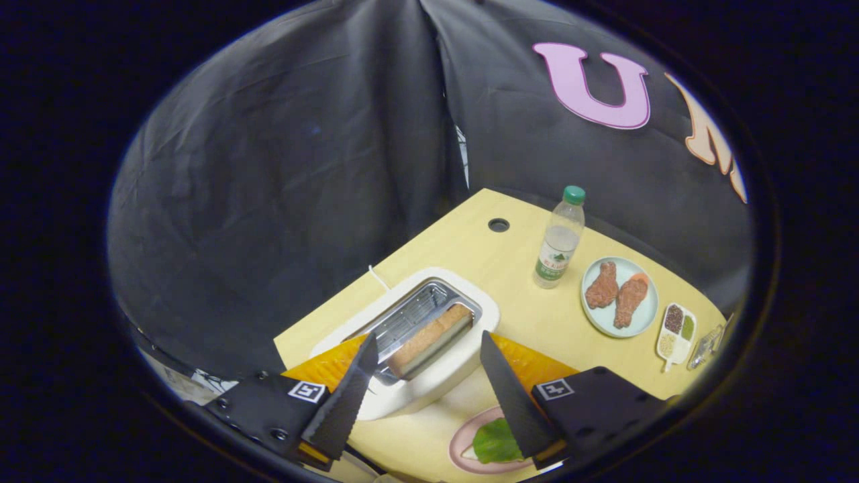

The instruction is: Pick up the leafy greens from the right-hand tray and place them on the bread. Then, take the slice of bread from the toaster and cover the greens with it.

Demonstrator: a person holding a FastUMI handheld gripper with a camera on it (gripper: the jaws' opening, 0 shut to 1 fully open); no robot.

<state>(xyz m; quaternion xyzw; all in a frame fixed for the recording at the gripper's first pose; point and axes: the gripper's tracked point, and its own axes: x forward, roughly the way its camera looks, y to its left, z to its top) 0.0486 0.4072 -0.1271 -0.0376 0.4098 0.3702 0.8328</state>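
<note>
- A slice of bread (429, 337) stands on edge in the slot of the white toaster (429, 376), near the table's (470, 248) left edge, just ahead of the gripper (429, 376), whose fingers are spread apart and empty.
- The slice is likely light, soft and crumbly; its exposed top crust suits a gentle pinch.
- Greens (496, 441) lie on the pink plate (463, 456) by the right finger.
- The bottle (560, 238) label is too small to read.

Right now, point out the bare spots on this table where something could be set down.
Bare tabletop lies between the toaster, the cable hole and the water bottle. Crowded: the plate of drumsticks and seed dish sit close together. The open tongs straddle the toaster's bread slice.
</note>
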